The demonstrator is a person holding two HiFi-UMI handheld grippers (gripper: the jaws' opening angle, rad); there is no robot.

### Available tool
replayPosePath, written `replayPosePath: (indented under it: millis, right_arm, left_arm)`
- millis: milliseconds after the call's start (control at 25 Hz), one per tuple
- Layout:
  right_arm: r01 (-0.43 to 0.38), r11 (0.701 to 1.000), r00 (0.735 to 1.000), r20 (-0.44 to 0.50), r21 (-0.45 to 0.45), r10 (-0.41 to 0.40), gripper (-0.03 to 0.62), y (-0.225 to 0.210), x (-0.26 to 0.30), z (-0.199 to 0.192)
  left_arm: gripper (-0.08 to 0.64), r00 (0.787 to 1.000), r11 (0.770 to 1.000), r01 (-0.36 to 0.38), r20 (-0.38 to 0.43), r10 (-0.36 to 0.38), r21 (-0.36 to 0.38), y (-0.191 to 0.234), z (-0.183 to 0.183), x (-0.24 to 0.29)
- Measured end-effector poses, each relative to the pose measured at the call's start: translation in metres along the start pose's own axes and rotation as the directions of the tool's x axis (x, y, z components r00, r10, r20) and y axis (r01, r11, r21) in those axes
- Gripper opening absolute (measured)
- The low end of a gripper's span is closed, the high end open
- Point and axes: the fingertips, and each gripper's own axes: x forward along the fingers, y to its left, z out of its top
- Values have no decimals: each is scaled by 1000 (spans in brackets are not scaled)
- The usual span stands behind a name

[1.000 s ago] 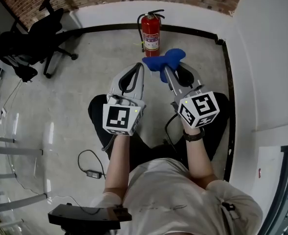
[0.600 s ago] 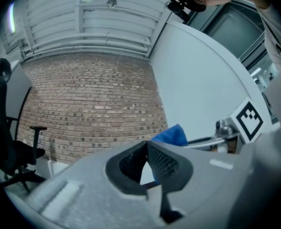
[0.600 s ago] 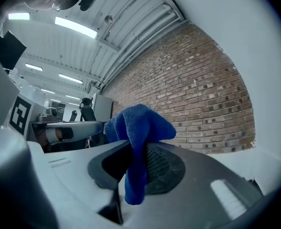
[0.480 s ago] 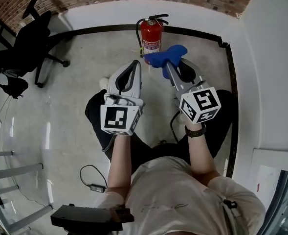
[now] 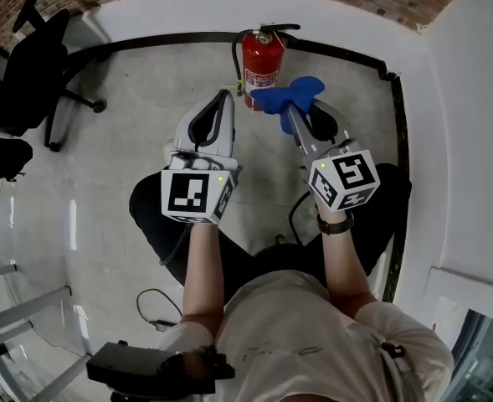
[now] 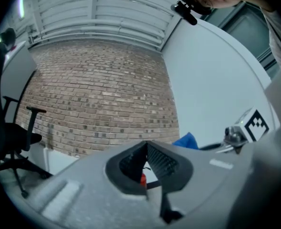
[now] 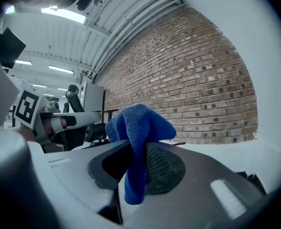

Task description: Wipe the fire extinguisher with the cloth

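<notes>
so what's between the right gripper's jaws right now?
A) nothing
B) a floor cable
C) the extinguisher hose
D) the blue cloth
D: in the right gripper view the right gripper is shut on the blue cloth, which bunches above its jaws; the fire extinguisher stands apart by the wall.

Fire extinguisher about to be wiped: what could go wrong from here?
The fire extinguisher stands free on the floor near the wall, and the left gripper is shut and empty short of it, so a hard push might tip it. The right gripper pinches only a fold of the cloth; rubbing might drag it out.
</notes>
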Motion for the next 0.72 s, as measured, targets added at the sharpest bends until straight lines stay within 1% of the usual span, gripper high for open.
replayPosePath:
  millis: [80,160,280,400,520,560,640,720]
  right_arm:
    - [1,1000,1000,0,6,-1,72,-7,14,2]
    - [2,1000,1000,21,0,-2,72,-11,22,11]
    - [5,1000,998,70,-21,-3,72,-14,30,30]
    - [14,1000,995,96,-28,-11,72,-18,35,42]
    - [45,998,992,117,-46,-39,72,-27,55,52]
    - [66,997,992,109,-48,-61,72,-33,63,51]
    - [115,992,992,53,-54,-113,72,-46,80,35]
    - [155,985,987,-24,-78,-157,72,-59,98,9]
  left_arm:
    - [2,1000,1000,-5,-9,5,-1,7,-4,9]
    - [2,1000,1000,-3,-10,3,15,10,-2,14]
    - [2,1000,999,7,16,-8,52,16,13,21]
    - [2,999,996,11,34,-14,84,18,27,26]
    - [2,998,994,27,59,-33,110,27,41,42]
    - [2,997,993,41,60,-48,114,28,42,49]
    - [2,996,990,65,50,-71,123,29,38,60]
    - [2,998,986,55,34,-61,158,33,25,63]
